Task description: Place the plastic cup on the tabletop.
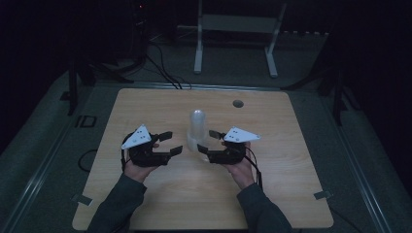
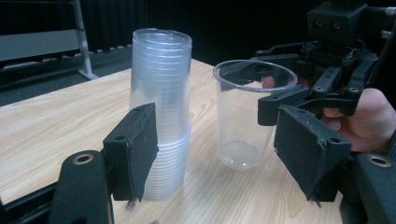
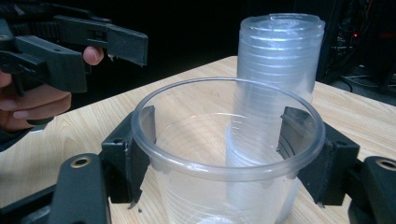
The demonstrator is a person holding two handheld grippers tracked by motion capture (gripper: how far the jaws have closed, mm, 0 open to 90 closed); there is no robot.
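The right hand-held gripper (image 3: 224,154) is clamping a single clear cup (image 3: 229,158) just under its rim, keeping it upright on the surface (image 2: 46,126), apart from the cup stack (image 2: 161,107) standing just beyond it. The left hand-held gripper (image 2: 219,154) is waiting with jaws spread and empty, the stack just ahead of its one jaw, likely ready to steady it.

A dim lab or studio: bare wooden table (image 1: 160,104), black curtains, floor cables (image 1: 163,68), a metal stand (image 1: 235,29).

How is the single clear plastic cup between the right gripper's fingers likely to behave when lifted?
The single clear plastic cup looks thin-walled, so it probably flexes under the right gripper. Empty, so likely very light. Its smooth sides may slip, and it could tip against the tall stack of clear cups.
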